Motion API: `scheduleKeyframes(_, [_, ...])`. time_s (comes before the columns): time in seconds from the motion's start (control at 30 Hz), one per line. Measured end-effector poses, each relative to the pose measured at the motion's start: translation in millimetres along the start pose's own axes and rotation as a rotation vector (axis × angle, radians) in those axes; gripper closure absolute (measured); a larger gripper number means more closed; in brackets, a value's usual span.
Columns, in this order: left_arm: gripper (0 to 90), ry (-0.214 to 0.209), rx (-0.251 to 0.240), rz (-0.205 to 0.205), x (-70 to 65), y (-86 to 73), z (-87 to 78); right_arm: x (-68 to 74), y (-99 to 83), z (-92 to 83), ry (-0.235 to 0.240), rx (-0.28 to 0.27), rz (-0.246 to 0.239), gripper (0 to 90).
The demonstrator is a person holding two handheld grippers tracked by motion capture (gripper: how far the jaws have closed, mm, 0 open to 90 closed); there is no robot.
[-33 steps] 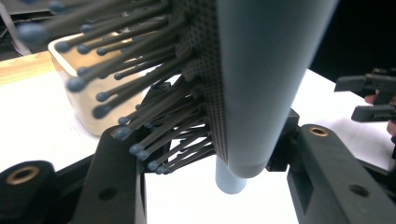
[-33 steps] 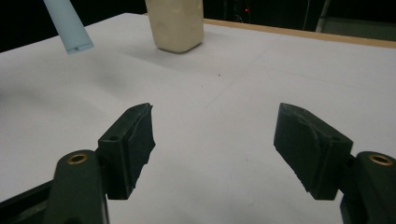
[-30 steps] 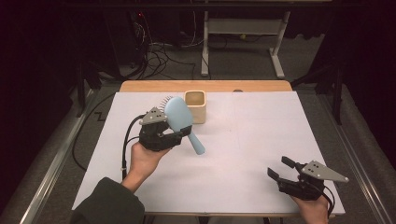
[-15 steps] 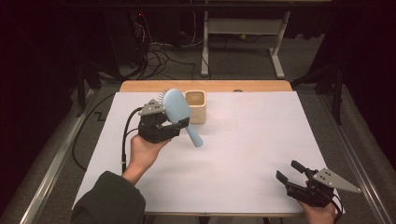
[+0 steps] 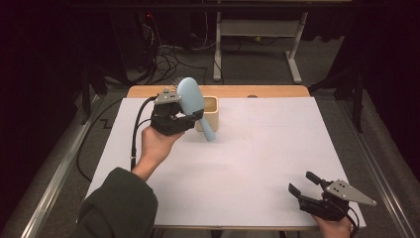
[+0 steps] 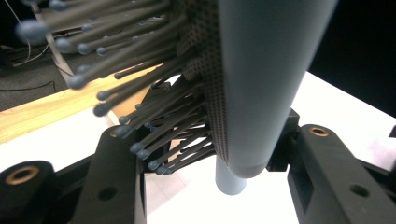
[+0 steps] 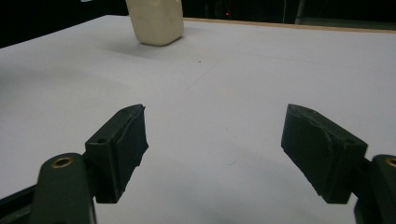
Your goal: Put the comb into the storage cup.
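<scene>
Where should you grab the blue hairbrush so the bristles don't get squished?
Probably by the handle, not the head. It is a plain round bar sticking down and toward the table's middle, free of the bristles. Come at it from the side, jaws across the bar. Now the left hand-held gripper pinches the hairbrush at the head's base.

A table (image 5: pixel 277 163) with a white top and a wooden far edge stands on dark grey carpet (image 5: pixel 257 64). Beyond the table, a white metal frame (image 5: pixel 257 37) rests on the carpet; left of it lie tangled black cables (image 5: pixel 168 59). The room around is dark.
</scene>
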State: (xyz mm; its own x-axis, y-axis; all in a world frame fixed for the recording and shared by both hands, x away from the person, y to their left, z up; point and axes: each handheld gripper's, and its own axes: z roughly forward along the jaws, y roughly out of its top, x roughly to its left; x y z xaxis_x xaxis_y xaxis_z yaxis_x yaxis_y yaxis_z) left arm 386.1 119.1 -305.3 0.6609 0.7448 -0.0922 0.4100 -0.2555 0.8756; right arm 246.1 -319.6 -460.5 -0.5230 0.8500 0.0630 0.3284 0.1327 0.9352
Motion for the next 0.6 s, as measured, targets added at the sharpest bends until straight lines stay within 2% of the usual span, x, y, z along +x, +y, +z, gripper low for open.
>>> scheduleKeyframes(0.23, [53.8,0.018,0.002,-0.003,5.1,17.0,6.2,-0.3,-0.2,0.4,-0.004,0.002,0.005,22.3])
scheduleKeyframes(0.6, [53.8,0.051,0.017,-0.02,14.3,29.7,19.1,-0.6,-0.3,1.1,0.001,0.005,0.008,22.0])
